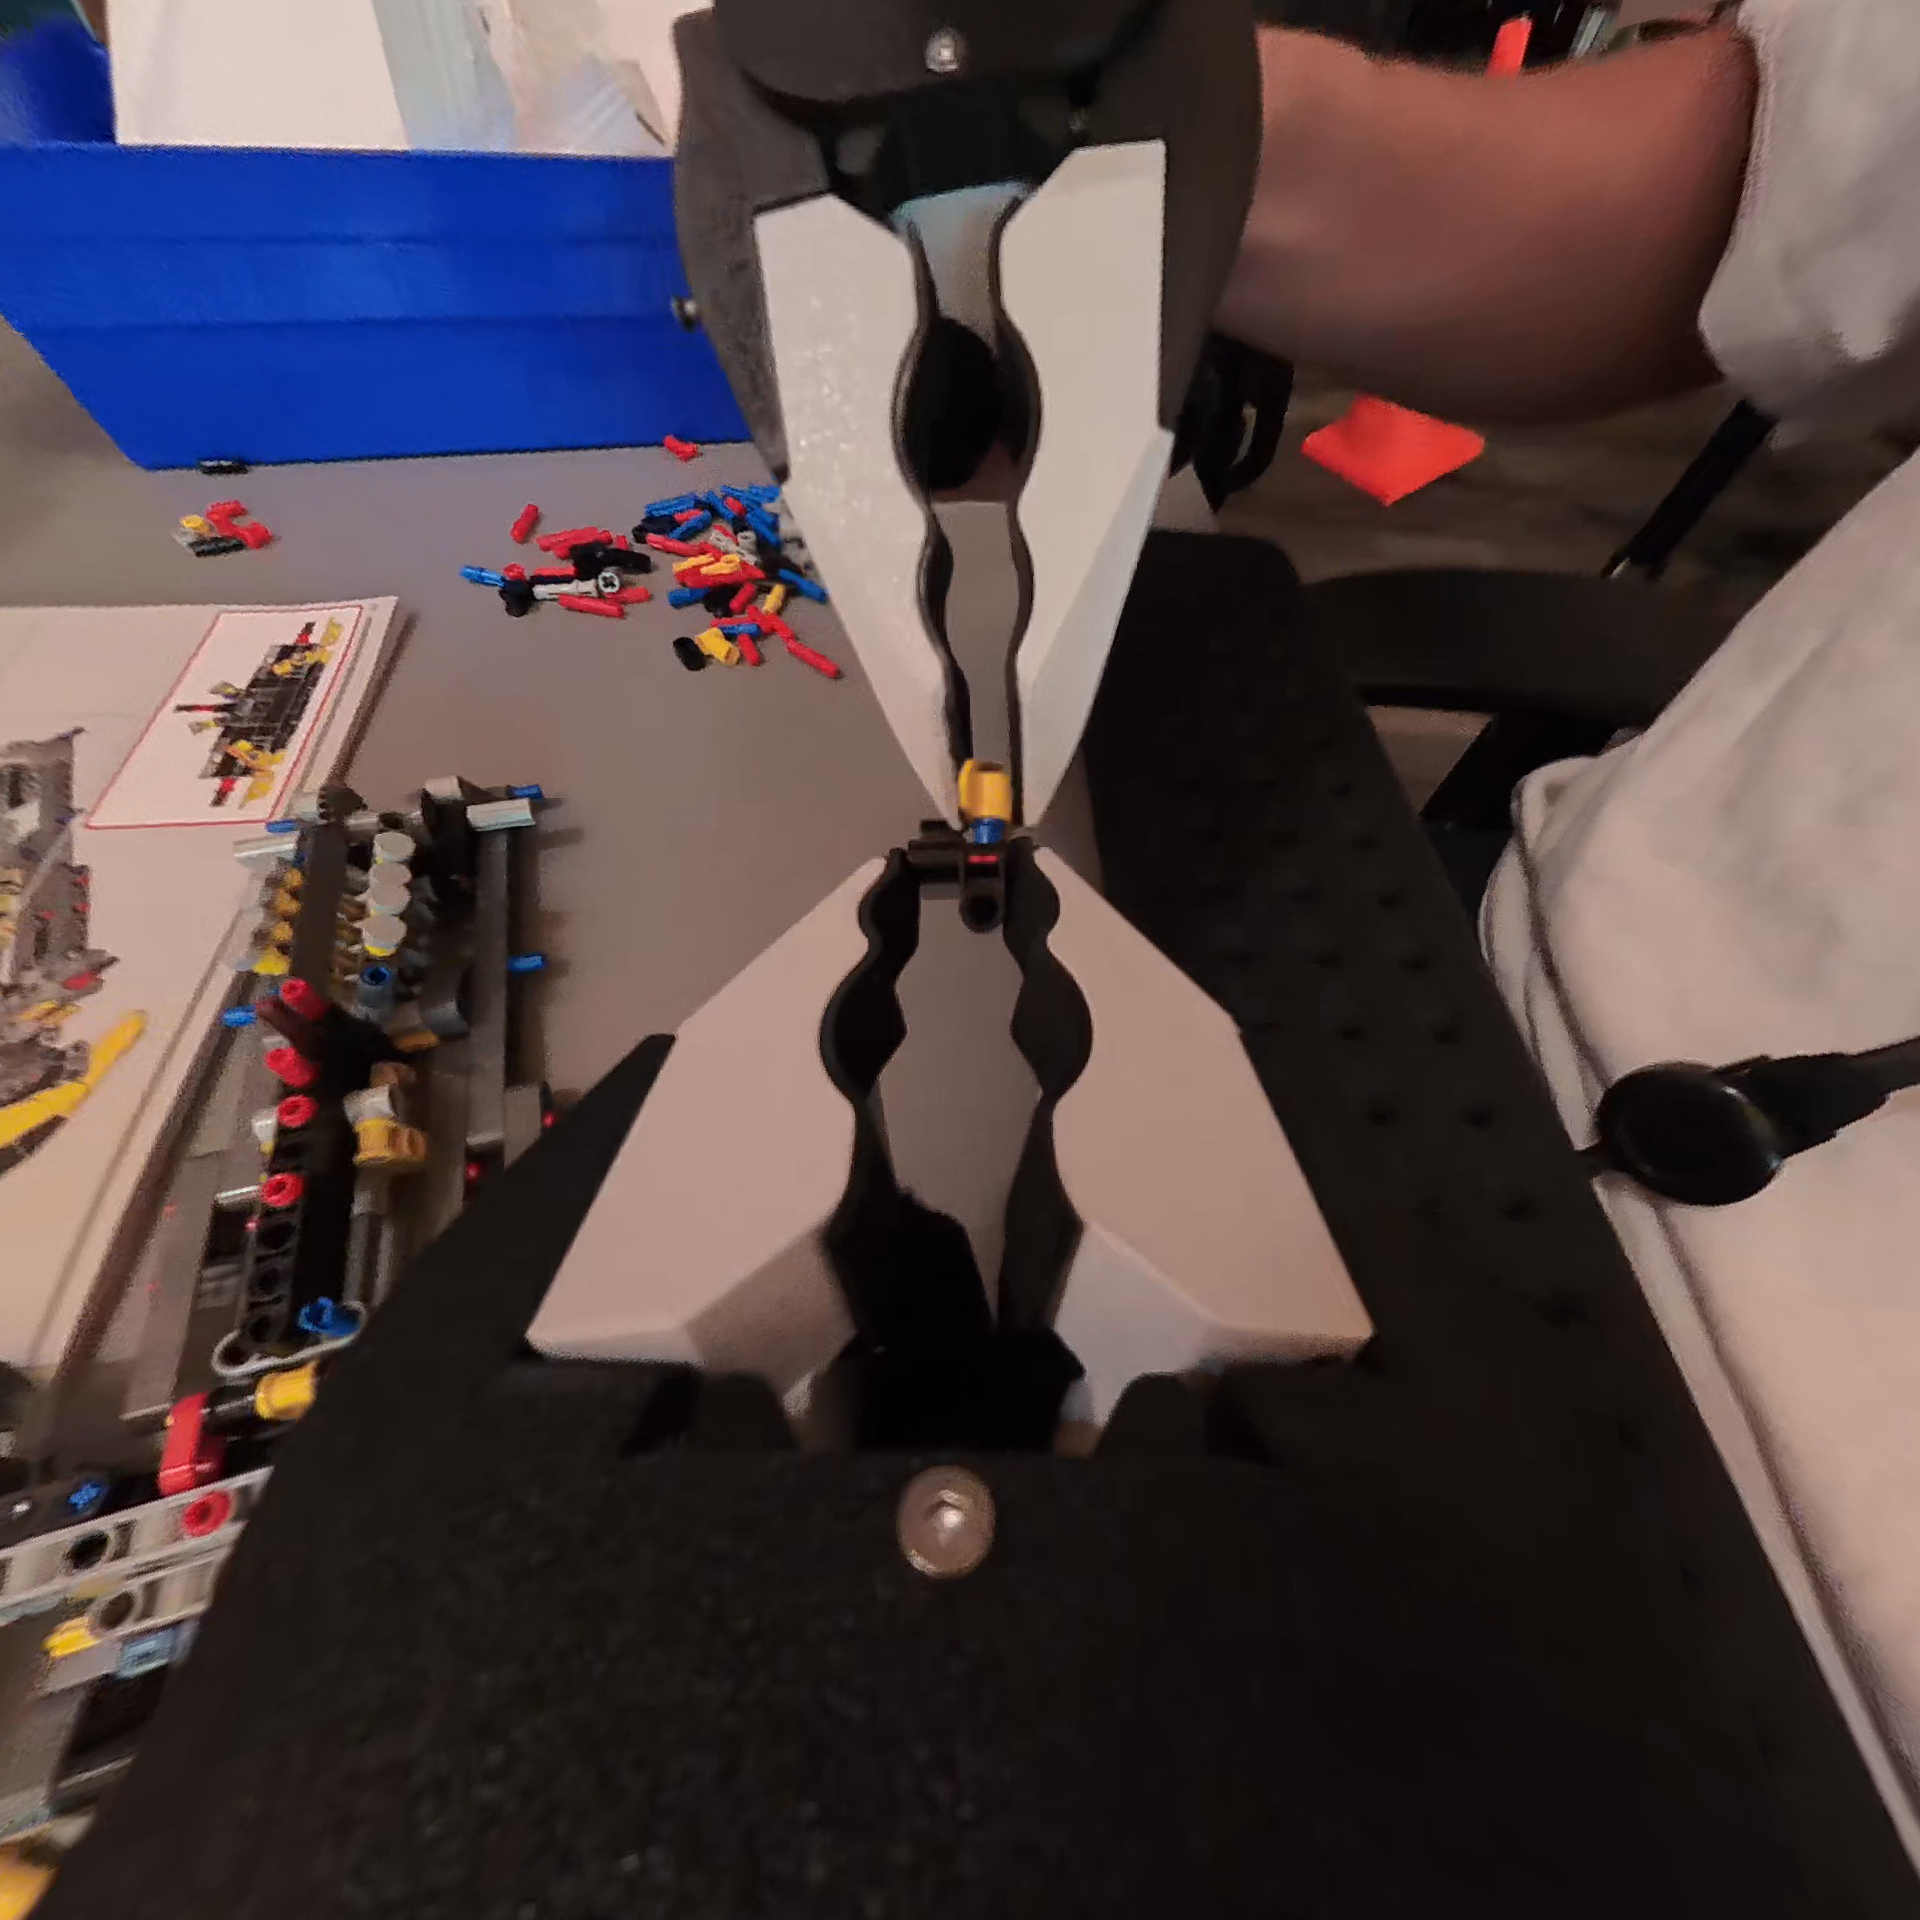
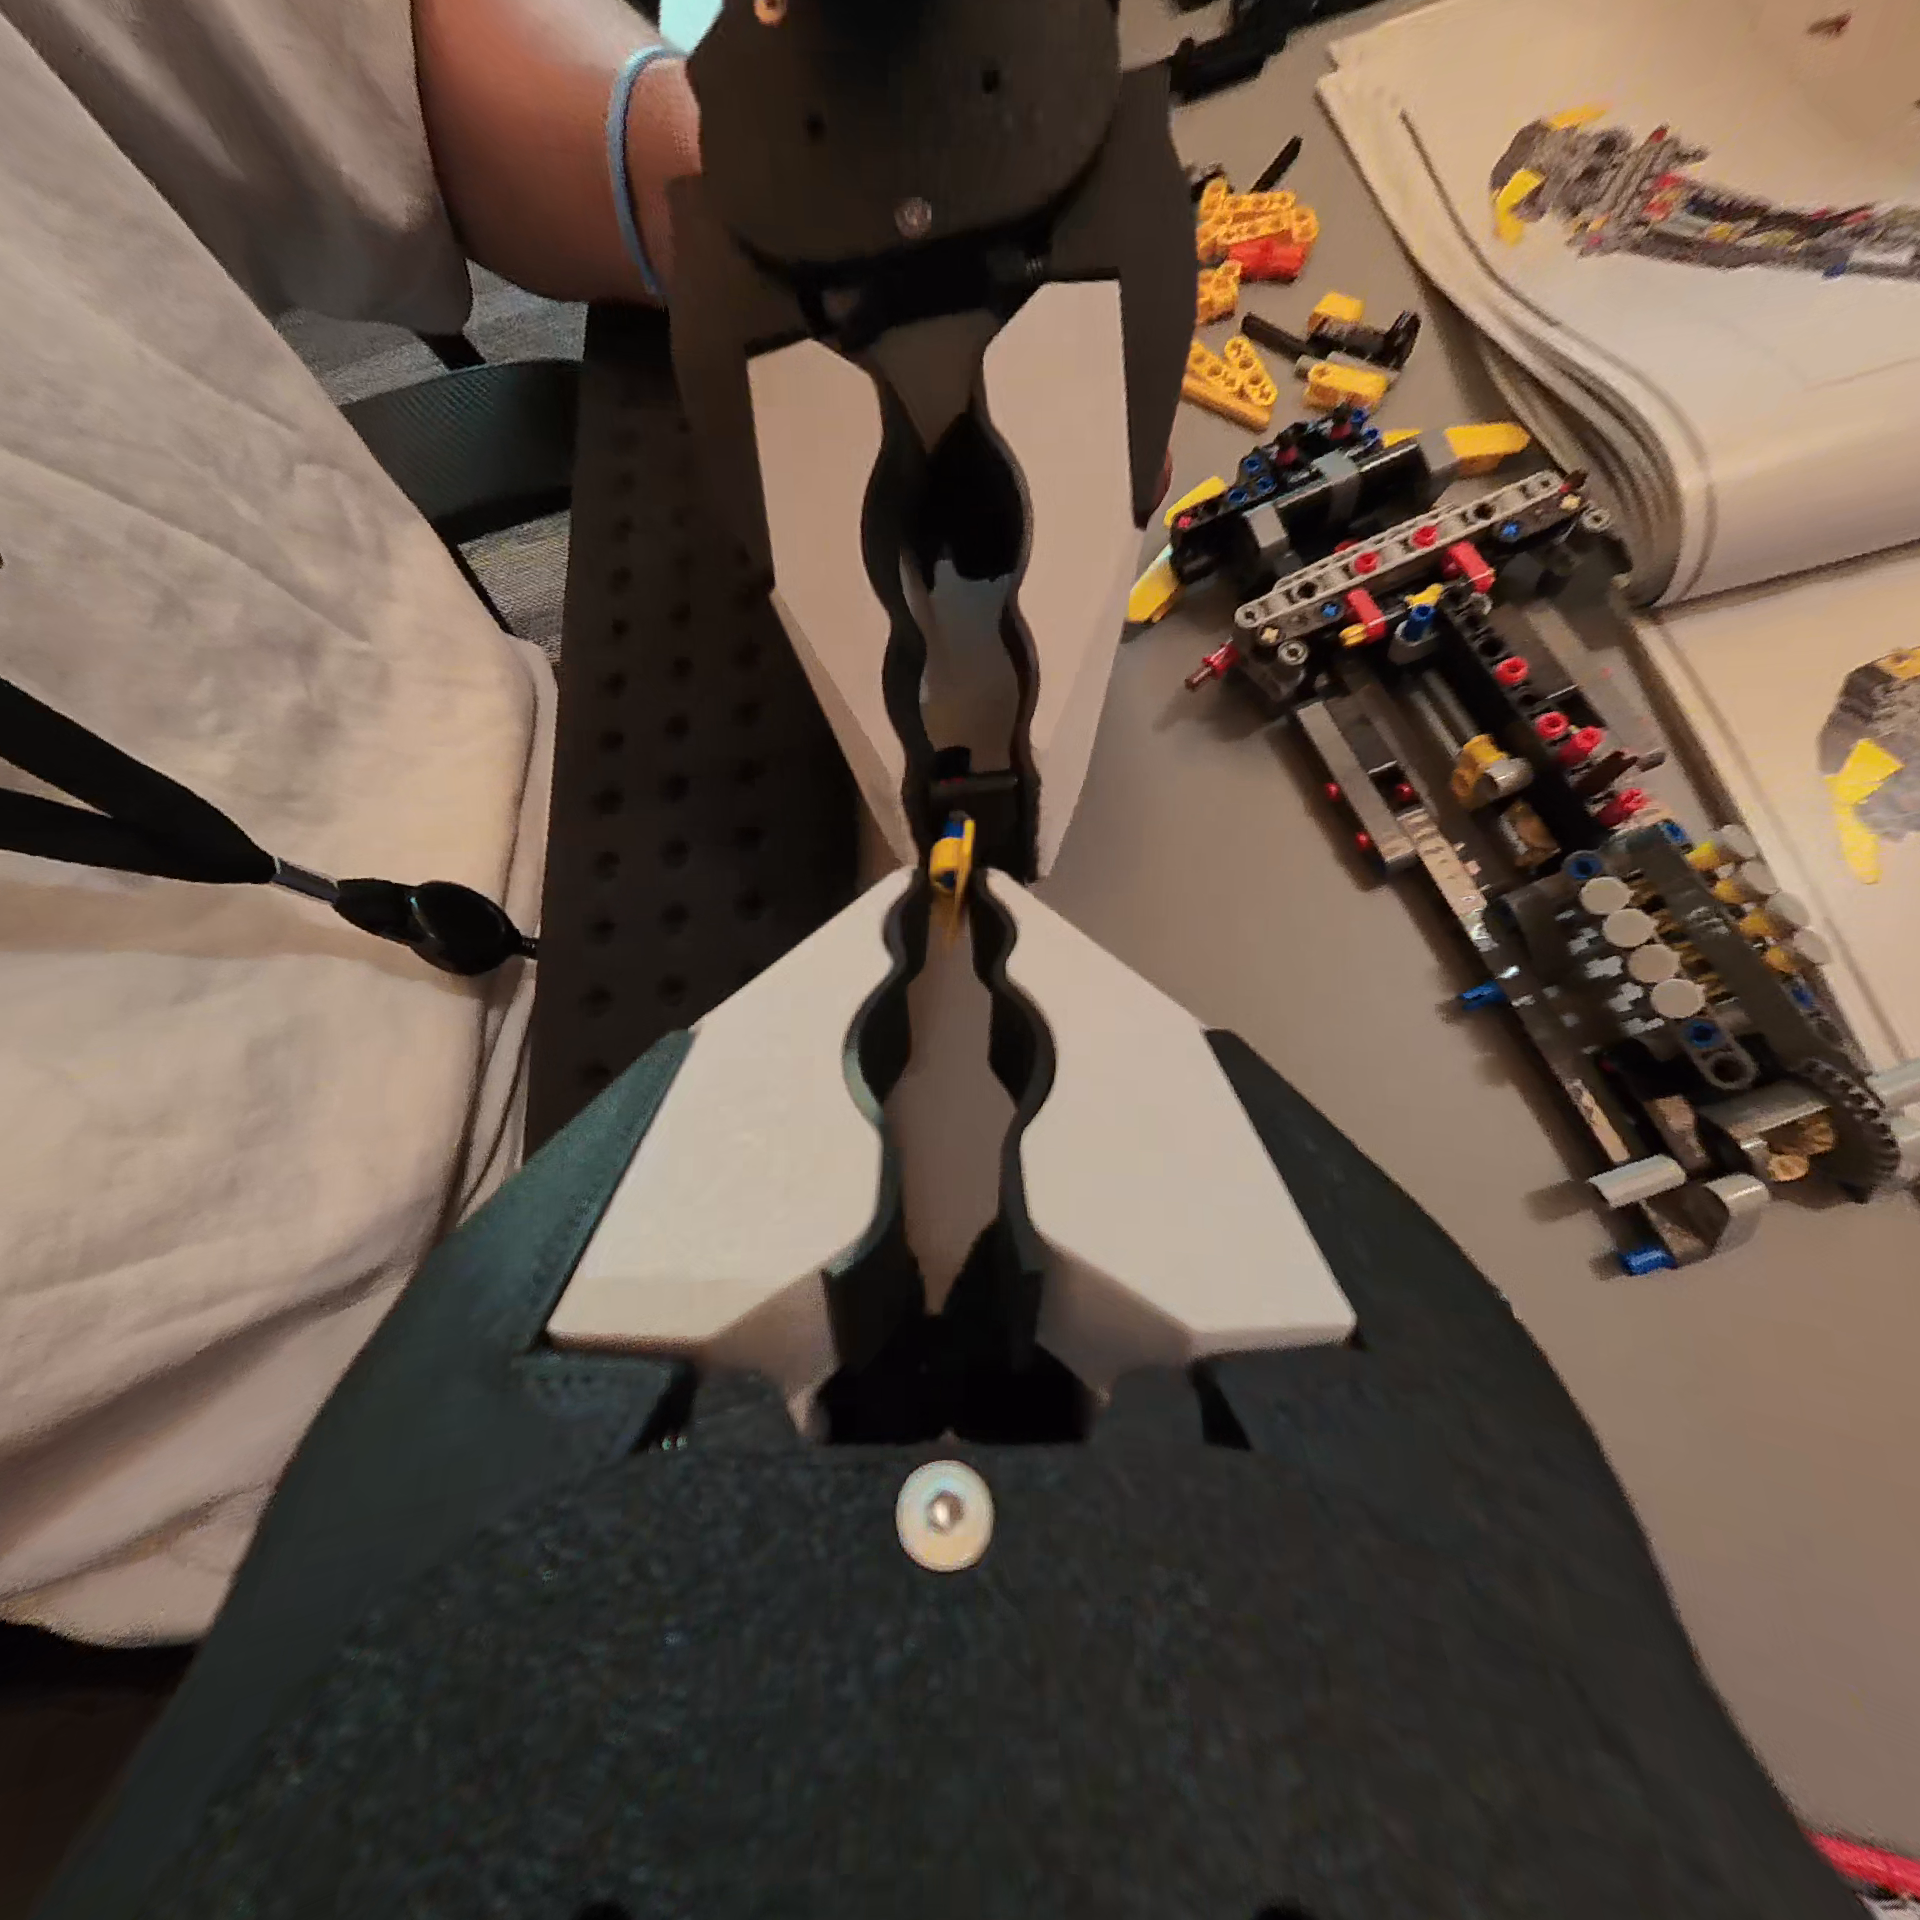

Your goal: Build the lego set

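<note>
Close together above the near table edge, the two grippers meet tip to tip, over the gap between the grey tabletop (image 1: 644, 727) and a black perforated chair arm (image 1: 1351, 935), with the person's pale clothing just beyond. Bare tabletop lies between the grippers and the parts to the side. The left gripper (image 1: 971, 868) has its fingertips pinched onto a small black connector piece (image 1: 961, 868), the jaws parted only by that piece's width. The right gripper (image 2: 951, 883) is likewise clamped, on a short yellow pin with a blue end (image 2: 951, 857); the pin's blue end touches the black connector, and whether it is seated cannot be told. Both tools have pale, faceted wedge fingers (image 1: 727, 1164) lined with wavy black pads, set in rough-textured black bodies with a single silver screw. To the side on the table lies the long, partly built lego chassis (image 2: 1538, 790), a grey and black beam frame studded with red, blue and yellow pins, with a dark gear at one end and round pale caps in a row. Beside it lies an open instruction booklet (image 2: 1714, 395), its page edges stacked thick. Farther off are a scatter of red, blue and yellow pins (image 1: 686, 582), a few yellow beams (image 2: 1242, 301), and a blue plastic bin (image 1: 364, 301) at the table's far edge.
</note>
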`<action>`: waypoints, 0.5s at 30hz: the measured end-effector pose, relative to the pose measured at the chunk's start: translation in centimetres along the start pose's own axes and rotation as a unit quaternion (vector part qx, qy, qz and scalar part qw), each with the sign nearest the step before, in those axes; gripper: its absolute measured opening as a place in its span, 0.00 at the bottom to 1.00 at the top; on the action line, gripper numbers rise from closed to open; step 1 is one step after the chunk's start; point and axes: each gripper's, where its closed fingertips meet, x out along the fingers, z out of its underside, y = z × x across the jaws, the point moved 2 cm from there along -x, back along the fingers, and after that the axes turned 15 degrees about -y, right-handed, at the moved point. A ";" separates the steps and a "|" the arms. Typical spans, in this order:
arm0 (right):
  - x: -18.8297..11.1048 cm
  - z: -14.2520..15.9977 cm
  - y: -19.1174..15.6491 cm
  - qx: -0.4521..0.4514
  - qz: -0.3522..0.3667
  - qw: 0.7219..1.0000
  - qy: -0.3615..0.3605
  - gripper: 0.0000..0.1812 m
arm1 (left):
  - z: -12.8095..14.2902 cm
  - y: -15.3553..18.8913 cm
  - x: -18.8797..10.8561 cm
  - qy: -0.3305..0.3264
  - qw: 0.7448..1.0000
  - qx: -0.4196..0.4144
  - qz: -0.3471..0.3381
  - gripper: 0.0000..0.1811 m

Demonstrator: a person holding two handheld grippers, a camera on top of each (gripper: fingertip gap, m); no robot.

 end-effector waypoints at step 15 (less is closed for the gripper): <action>1.7 7.9 2.2 -0.014 0.087 0.962 -0.257 0.03 | 2.2 -1.0 1.1 -0.076 0.997 -0.004 -0.031 0.08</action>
